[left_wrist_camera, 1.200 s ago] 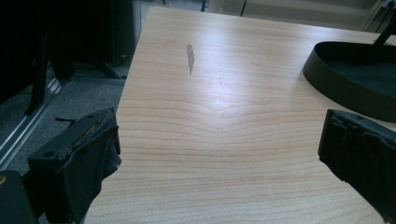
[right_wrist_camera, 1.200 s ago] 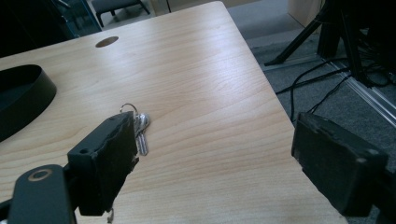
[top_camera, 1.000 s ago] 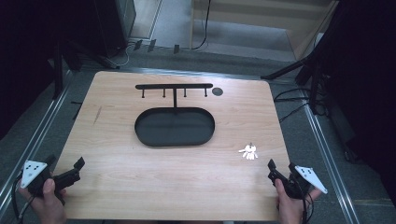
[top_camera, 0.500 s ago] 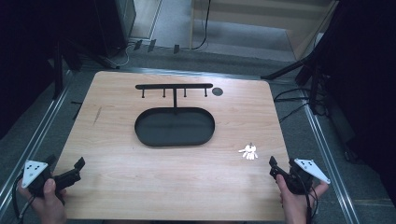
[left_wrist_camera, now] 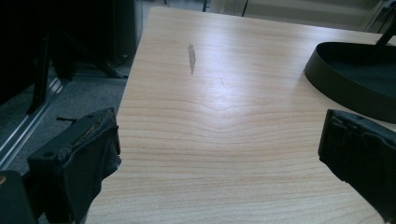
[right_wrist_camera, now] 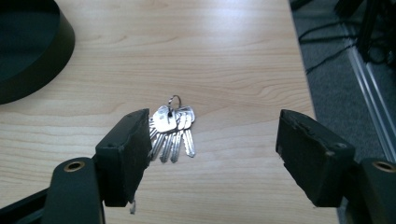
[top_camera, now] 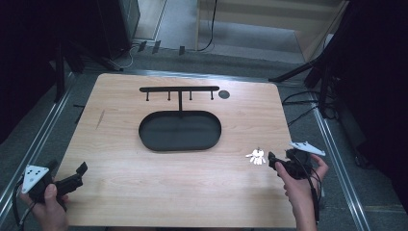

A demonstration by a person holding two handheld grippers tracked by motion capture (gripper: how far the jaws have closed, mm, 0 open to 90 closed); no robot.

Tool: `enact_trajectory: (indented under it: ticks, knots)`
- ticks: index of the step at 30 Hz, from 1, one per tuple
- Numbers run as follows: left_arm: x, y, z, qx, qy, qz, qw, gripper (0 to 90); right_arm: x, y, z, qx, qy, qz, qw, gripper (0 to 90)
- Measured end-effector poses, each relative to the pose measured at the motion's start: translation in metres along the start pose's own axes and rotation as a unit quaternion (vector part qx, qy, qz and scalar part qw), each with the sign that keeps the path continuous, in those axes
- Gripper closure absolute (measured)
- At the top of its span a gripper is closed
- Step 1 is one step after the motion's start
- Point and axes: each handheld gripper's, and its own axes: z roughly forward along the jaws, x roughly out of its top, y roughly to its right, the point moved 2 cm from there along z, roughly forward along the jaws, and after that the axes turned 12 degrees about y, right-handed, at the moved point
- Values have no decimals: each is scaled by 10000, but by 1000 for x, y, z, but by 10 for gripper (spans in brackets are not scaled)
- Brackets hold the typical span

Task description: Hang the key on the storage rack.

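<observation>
A small bunch of silver keys point(top_camera: 256, 156) on a ring lies flat on the wooden table point(top_camera: 144, 202), right of the black oval tray point(top_camera: 180, 130). A black bar with several hooks point(top_camera: 179, 89) rises on a post from the tray's far rim. My right gripper point(top_camera: 273, 161) hovers just right of the keys, open. In the right gripper view the keys point(right_wrist_camera: 172, 128) lie ahead of the left jaw, with the right gripper point(right_wrist_camera: 210, 154) empty. My left gripper point(top_camera: 79, 175) rests open at the front left corner, and the left gripper point(left_wrist_camera: 219, 154) holds nothing.
A dark round spot point(top_camera: 223, 94) marks the table near the bar's right end. A grey scuff point(left_wrist_camera: 191, 57) shows on the wood at the left. Metal rails and cables point(top_camera: 308, 103) run on the floor beside the table's right edge.
My right hand has risen and moved forward from the front right corner to just beside the keys. The left hand and the keys have stayed put.
</observation>
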Motion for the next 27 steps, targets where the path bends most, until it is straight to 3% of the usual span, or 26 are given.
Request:
enact_trajectory:
  ticks: [5,10,12,13,16,18,21,22,23,24,26,27]
  knots:
    - [0,0,0,-5,-10,-26,10000,0,13,-18,19,-124,-559,-171,9982,243]
    - [0,-1,0,-14,-20,-51,10000,0,23,-28,31,-210,-878,-199,9957,238]
    - [0,-1,1,-27,-30,-61,10000,0,27,-33,40,-337,-1194,-149,9922,235]
    - [0,-1,1,-42,-56,-58,10000,0,27,-33,40,-337,-1194,-149,9922,235]
    - [0,-1,1,-95,-70,-81,9999,0,27,-36,49,-399,-1528,-43,9874,236]
    - [0,-1,2,-112,-78,-98,9999,0,27,-38,59,-449,-1842,142,9818,238]
    - [0,-1,2,-128,-83,-114,9998,0,27,-38,64,-613,-1933,178,9791,271]
    - [0,-1,2,-144,-97,-122,9998,0,26,-38,71,-659,-2051,329,9760,264]
    - [0,-1,2,-144,-97,-122,9998,0,26,-38,71,-659,-2051,329,9760,264]
    - [0,-1,2,-152,-101,-126,9998,0,25,-39,77,-627,-2186,480,9726,247]
    - [0,-1,2,-152,-100,-127,9998,0,24,-39,80,-683,-2217,469,9716,235]
    - [0,-1,2,-151,-98,-133,9997,0,23,-39,86,-820,-2279,525,9688,227]
